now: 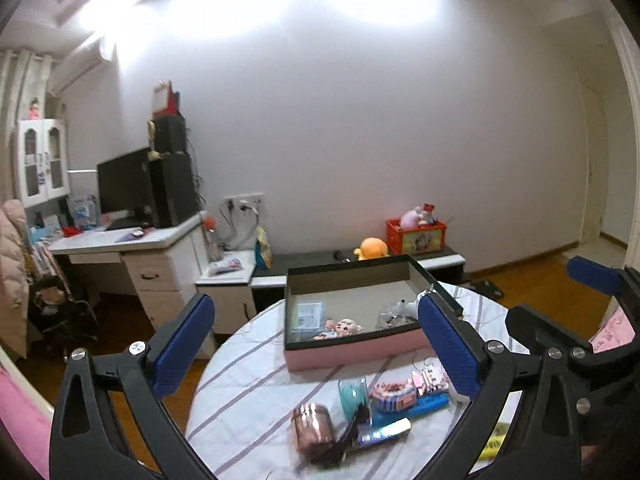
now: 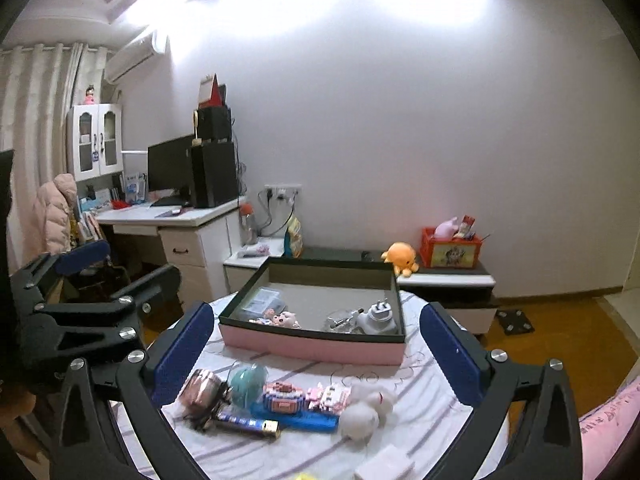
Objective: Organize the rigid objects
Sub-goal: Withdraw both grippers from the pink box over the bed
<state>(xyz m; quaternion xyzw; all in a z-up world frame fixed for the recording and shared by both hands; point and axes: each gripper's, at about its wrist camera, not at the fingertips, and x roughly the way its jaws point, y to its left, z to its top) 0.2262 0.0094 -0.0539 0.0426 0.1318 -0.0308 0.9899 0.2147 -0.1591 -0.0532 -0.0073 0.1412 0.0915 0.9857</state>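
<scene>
On the round counter (image 2: 420,408), toys lie near a pink box (image 2: 316,344) holding a doll (image 2: 282,319). Left hand-held gripper (image 1: 316,344) and right hand-held gripper (image 2: 316,354) gape apart, empty.
</scene>
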